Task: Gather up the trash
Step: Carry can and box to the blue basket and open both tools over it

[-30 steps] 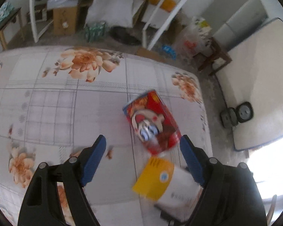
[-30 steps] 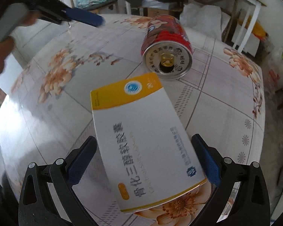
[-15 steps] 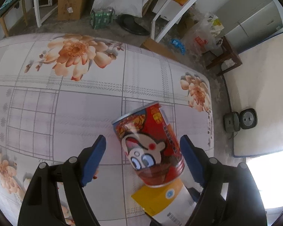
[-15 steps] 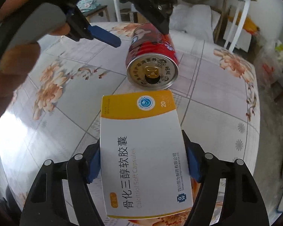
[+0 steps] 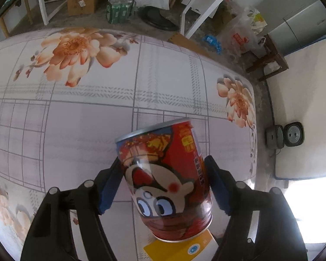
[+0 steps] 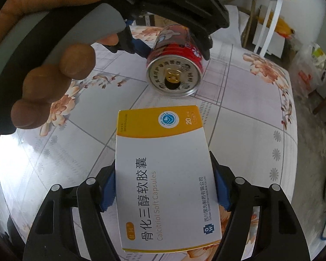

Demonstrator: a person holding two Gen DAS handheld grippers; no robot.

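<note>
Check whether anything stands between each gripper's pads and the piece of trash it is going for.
Nothing visible does. The left gripper is closing with the red can directly between its blue pads. The right gripper already clamps the capsule box by its long sides. The can lies just beyond the box.

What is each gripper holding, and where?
Right gripper: medicine box, across its long edges. Left gripper, jaws closing: red can, across its side wall.

Medicine box (image 5: 180, 248) cut off below can (image 5: 165, 182)
</note>
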